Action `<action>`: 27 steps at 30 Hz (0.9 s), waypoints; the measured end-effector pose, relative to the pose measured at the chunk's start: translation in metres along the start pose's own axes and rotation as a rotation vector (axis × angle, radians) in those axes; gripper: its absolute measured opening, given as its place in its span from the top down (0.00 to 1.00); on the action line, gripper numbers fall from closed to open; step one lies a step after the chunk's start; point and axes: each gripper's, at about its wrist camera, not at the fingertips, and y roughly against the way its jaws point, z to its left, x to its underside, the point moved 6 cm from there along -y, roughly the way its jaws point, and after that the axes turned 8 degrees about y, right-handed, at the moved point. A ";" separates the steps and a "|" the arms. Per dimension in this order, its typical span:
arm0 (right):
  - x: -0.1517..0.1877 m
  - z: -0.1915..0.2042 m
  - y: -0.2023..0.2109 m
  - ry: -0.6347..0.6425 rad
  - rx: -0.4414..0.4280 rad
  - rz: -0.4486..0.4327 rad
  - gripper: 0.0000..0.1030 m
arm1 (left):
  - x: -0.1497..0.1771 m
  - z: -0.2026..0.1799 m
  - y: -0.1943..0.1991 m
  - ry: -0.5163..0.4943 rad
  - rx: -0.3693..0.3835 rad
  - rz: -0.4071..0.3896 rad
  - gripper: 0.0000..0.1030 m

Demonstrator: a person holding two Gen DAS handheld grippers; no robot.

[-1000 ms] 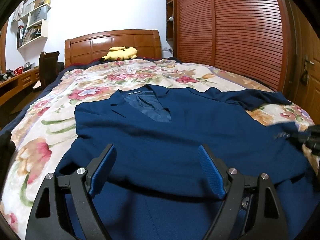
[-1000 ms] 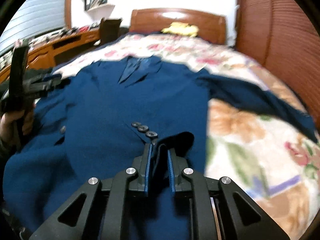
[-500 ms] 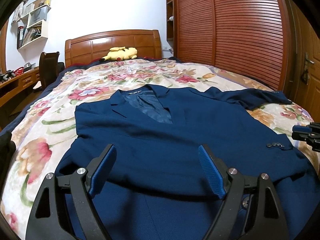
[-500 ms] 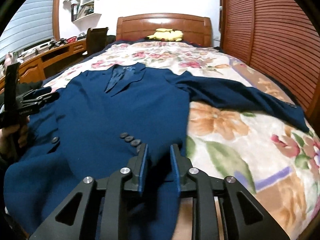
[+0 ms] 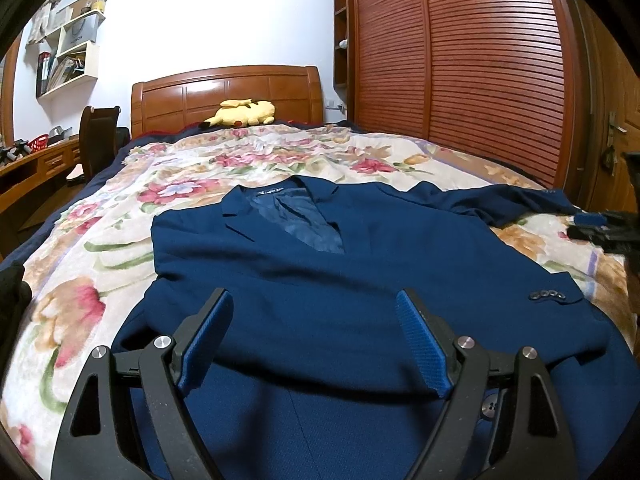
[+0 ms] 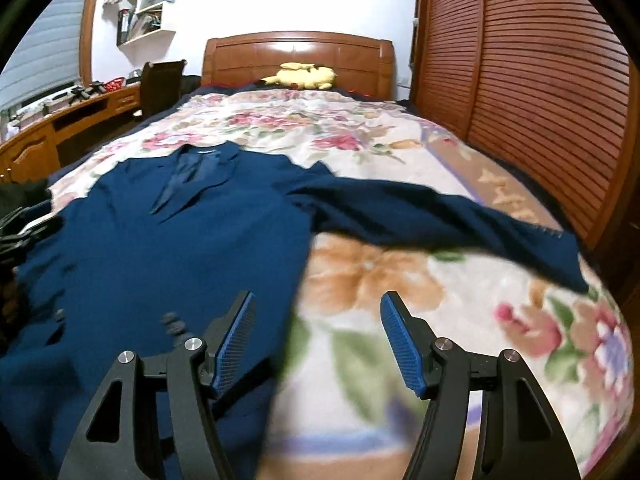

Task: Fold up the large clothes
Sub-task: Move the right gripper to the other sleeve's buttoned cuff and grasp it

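Released: R gripper (image 6: 316,338) just opened, off blazer (image 6: 168,240) cuff, empty.

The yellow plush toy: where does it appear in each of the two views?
Left wrist view: yellow plush toy upper centre-left, lying before the wooden headboard.
Right wrist view: same toy upper centre, again before the headboard.
Shared landmark: the blue jacket on the bed.

Right wrist view motion-blurred; jacket (image 6: 168,248) buttons smeared; jacket hem cut off by bottom edge.
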 end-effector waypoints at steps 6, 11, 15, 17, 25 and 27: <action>-0.018 -0.047 -0.026 -0.007 0.102 0.025 0.35 | -0.001 0.001 0.003 0.009 0.006 -0.017 0.18; -0.025 -0.084 -0.053 -0.033 0.167 0.069 0.35 | -0.002 0.000 0.005 0.005 0.006 -0.030 0.18; -0.024 -0.119 -0.074 -0.063 0.244 0.120 0.35 | -0.001 0.001 0.005 0.007 0.008 -0.032 0.18; -0.025 -0.134 -0.080 -0.085 0.267 0.137 0.35 | -0.001 0.001 0.005 0.009 0.009 -0.031 0.18; -0.025 -0.183 -0.105 -0.161 0.339 0.195 0.35 | -0.001 0.001 0.006 0.002 0.003 -0.039 0.18; -0.021 -0.194 -0.112 -0.187 0.351 0.221 0.35 | -0.001 0.001 0.006 0.005 0.004 -0.036 0.18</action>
